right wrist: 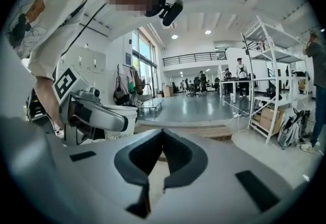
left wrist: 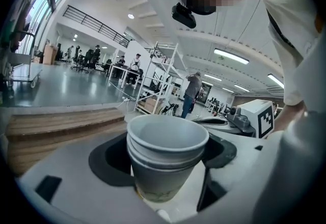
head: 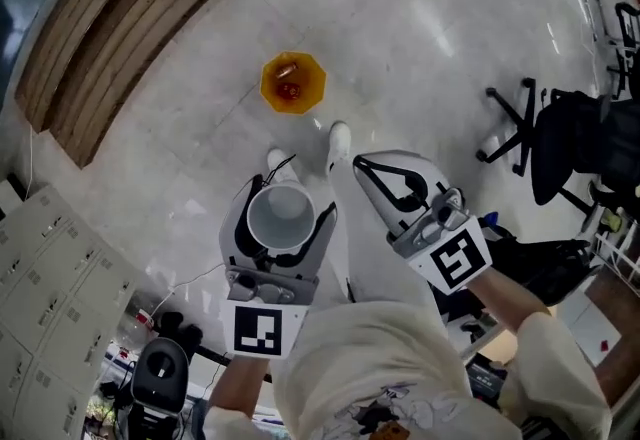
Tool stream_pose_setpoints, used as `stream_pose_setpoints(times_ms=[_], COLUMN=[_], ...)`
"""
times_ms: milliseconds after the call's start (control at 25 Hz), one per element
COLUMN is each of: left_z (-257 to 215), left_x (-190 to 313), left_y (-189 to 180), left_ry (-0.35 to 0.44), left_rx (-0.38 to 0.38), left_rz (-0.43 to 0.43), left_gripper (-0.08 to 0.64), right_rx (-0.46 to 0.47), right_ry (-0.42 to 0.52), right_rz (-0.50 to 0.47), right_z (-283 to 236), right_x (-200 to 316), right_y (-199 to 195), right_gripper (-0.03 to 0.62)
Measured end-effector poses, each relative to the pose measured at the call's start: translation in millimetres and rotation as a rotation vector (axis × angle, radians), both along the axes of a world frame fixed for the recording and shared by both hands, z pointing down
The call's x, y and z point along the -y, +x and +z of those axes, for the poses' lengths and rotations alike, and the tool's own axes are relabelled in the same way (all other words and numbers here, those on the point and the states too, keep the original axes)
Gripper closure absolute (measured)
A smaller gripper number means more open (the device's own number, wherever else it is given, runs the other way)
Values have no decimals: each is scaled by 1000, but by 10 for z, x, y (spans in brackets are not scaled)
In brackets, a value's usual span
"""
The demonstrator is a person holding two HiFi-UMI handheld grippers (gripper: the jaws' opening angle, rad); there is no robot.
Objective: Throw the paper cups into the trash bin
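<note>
Two nested paper cups (head: 280, 215), long axis upright and mouth up, sat clamped between the wide-set jaws of the left tool (head: 285, 204). They were on the person's side of the orange trash bin (head: 270, 88) and well apart from it, with the bin on the floor straight ahead. The right tool (head: 362, 166) hung off to the bin's right, jaws closed together on nothing, so the left tool was judged the one to carry forward.

I can read no words, numbers or brand names anywhere. The left marker cube (head: 267, 330) and the right marker cube (head: 458, 261) carry only black-and-white square patterns. A faint greenish print low on the outermost of the stacked paper cups (left wrist: 160, 191) is too blurred to read.
</note>
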State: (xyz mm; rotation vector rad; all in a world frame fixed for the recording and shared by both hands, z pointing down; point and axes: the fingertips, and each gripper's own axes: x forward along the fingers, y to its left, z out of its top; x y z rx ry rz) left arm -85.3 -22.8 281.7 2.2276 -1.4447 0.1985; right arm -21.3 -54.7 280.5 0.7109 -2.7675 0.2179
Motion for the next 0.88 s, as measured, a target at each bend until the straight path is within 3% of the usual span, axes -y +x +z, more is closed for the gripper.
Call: stream_pose_setpoints(times_ms=[400,880], left_z=[1820,3705], left_x=[713,1128], left_y=[67,29], left_ry=[-146,-278], left_rx=[22,-13], left_rz=[2,-112], left_gripper=[184,184], right_rx=[-40,-111], right_ry=[-69,-147], right_rz=[10,-13], right_z=[1726,3571], right_x=[538,948], right_y=[6,-80], right_gripper=[586,586])
